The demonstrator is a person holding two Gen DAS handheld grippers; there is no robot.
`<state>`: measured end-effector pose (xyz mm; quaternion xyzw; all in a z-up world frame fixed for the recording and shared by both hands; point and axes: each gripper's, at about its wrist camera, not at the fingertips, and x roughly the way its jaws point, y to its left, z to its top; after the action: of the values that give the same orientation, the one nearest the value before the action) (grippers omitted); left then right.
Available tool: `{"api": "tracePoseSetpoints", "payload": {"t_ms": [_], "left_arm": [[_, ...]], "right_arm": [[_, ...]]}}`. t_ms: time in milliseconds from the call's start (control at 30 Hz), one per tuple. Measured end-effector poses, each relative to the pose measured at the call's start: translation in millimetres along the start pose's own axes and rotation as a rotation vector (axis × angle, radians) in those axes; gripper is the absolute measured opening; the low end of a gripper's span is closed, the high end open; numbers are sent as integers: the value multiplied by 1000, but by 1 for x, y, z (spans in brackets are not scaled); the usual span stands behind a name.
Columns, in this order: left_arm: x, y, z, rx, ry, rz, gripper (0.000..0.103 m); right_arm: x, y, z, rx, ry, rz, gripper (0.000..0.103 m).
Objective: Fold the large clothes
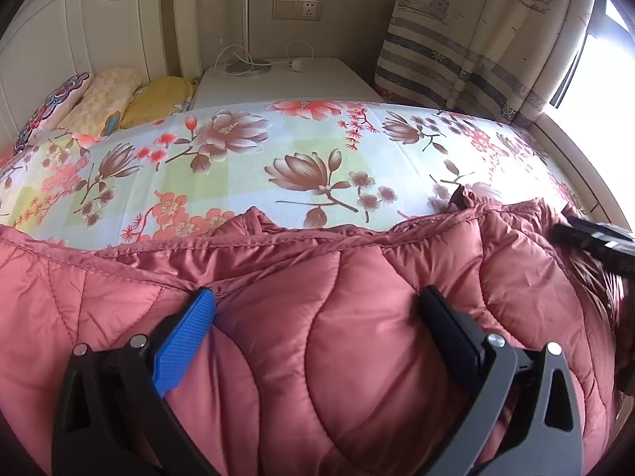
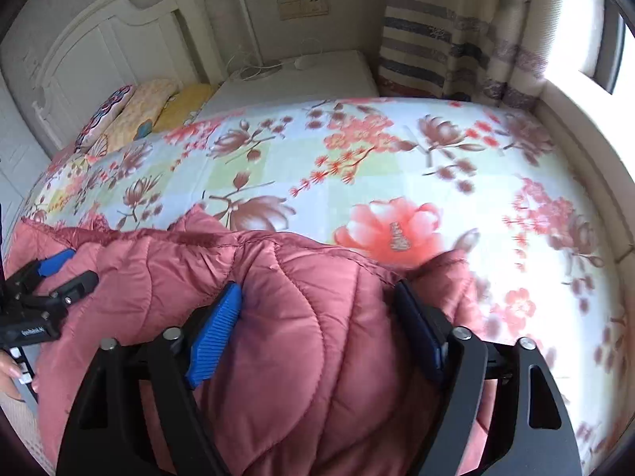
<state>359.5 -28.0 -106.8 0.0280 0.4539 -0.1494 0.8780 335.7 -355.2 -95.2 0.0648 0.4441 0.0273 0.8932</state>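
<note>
Left tongs [image 1: 317,317] and right tongs [image 2: 317,305] each clamp the pink quilted coat [image 1: 278,277] above the bed [image 1: 238,166]; folding looks barely begun.

Motion-blurred floral bedsheet [image 2: 516,238], jacket [image 2: 297,337] bottom cut off.

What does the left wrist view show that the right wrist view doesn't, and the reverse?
Left wrist only: sailboat drawings on the curtain and a white plug on the nightstand. Right wrist only: the person's hand beside the left gripper, and a big coral bloom on the sheet. Both: the pink quilted jacket bulging between wide jaws, pillows, wall socket.
</note>
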Motion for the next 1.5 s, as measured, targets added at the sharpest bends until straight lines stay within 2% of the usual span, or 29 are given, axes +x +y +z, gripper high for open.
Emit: {"api": "tracePoseSetpoints", "payload": {"t_ms": [67, 133, 200, 267, 333, 400, 500, 567, 633, 700, 800, 867, 933, 1033, 1100, 1167, 1233, 1333, 1433, 1500], "left_arm": [[0, 0, 0, -1, 1, -4, 101], [0, 0, 0, -2, 1, -4, 101], [0, 0, 0, -4, 0, -7, 101], [0, 0, 0, -3, 0, -4, 101], [0, 0, 0, -4, -1, -4, 101], [0, 0, 1, -6, -2, 0, 101], [-1, 0, 0, -6, -5, 5, 101], [-1, 1, -1, -9, -6, 3, 101], [-1, 2, -1, -8, -7, 3, 101], [-1, 1, -1, -10, -7, 1, 101], [-2, 2, -1, -11, -8, -1, 101], [-2, 2, -1, -11, -8, -2, 101], [-2, 2, -2, -11, -10, -3, 101], [-3, 1, -1, -10, -8, 2, 101], [-3, 2, -1, -10, -7, 0, 101], [-3, 2, -1, -10, -8, -1, 101], [-4, 2, -1, -11, -7, -1, 101], [-3, 3, -1, -10, -7, -1, 101], [-3, 2, -1, -10, -6, 1, 101], [-3, 2, -1, -11, -7, -1, 101]], "right_arm": [[-34, 6, -7, -8, -78, 24, 74], [-52, 14, -19, -36, -109, 25, 79], [-53, 20, -29, -87, -93, 6, 82], [-28, 19, -41, -128, -20, -42, 84], [-8, 11, -44, -95, 0, 19, 86], [-14, 8, -41, -86, 4, 9, 86], [-39, 18, -44, -120, -41, -61, 85], [-77, 23, -53, -129, -120, -28, 85], [-103, 27, -66, -144, -163, 3, 85], [-117, 31, -83, -183, -167, -4, 86], [-109, 28, -105, -203, -117, -29, 86], [-82, 20, -122, -185, -43, -22, 88], [-74, 13, -133, -152, -62, 10, 89], [-81, 19, -124, -154, -34, -40, 88], [-98, 30, -112, -170, -71, -48, 88], [-119, 51, -94, -217, -151, 29, 89], [-123, 71, -78, -245, -182, 96, 91], [-99, 108, -59, -322, -156, 118, 91], [-53, 130, -45, -343, -53, 125, 91], [-24, 137, -43, -375, -6, 79, 92]]}}
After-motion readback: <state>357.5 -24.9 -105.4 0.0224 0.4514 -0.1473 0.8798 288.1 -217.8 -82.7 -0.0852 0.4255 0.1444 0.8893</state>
